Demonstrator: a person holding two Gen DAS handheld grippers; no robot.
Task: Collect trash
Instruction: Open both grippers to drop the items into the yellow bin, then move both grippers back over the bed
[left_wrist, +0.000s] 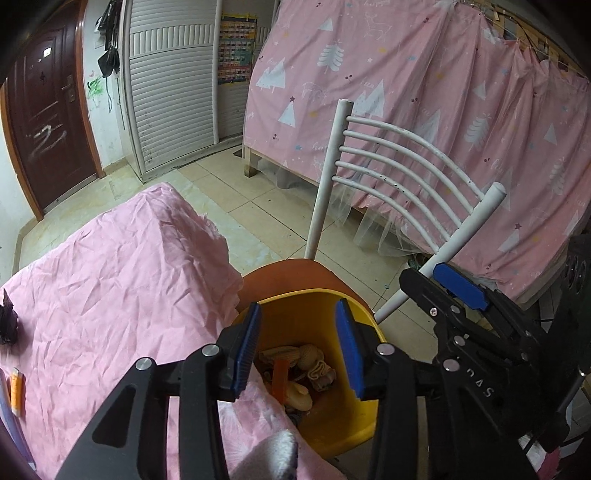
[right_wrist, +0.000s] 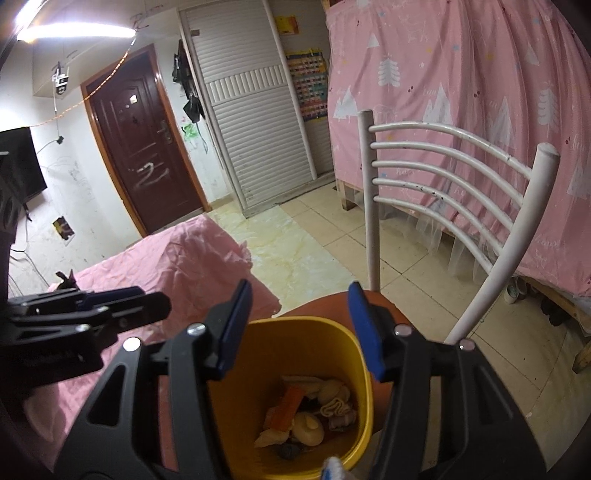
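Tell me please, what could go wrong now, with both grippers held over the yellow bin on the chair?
1. The yellow bin stands on the orange chair seat, not the floor; a bump from the open left gripper or right gripper might tip it.
2. A dark scrap and an orange tube lie on the pink cloth; they could be forgotten.

Yellow bin (right_wrist: 354, 354) between blue pads (right_wrist: 364, 328); beyond fingertips, white chair (right_wrist: 443, 166), pink tree-print curtain (right_wrist: 461, 74); pink tablecloth (left_wrist: 110, 258) left.
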